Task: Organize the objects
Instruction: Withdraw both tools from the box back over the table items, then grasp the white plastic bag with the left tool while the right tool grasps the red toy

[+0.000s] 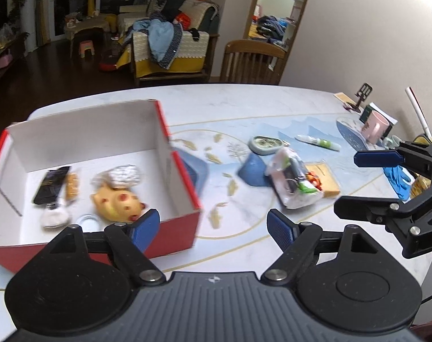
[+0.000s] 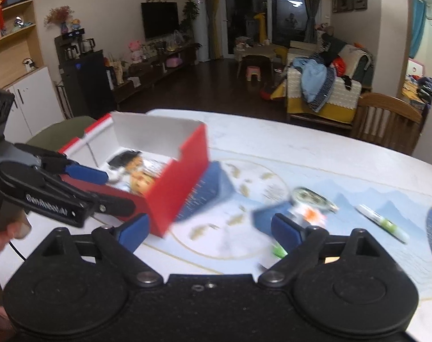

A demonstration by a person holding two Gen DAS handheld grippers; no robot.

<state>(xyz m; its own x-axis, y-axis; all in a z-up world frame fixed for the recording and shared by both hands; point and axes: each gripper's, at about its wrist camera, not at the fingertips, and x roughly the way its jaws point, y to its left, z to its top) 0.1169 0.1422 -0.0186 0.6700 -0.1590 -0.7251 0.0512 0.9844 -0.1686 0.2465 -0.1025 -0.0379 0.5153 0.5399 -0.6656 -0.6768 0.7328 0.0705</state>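
Both claws gape wide and empty: left gripper beside the red cardboard box, right gripper facing a clear plastic packet mid-table, a green-white marker beyond.

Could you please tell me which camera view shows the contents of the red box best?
The left wrist view: it looks down into the red box, showing the yellow toy and black packet. The right wrist view shows them blurred, partly behind the left gripper.
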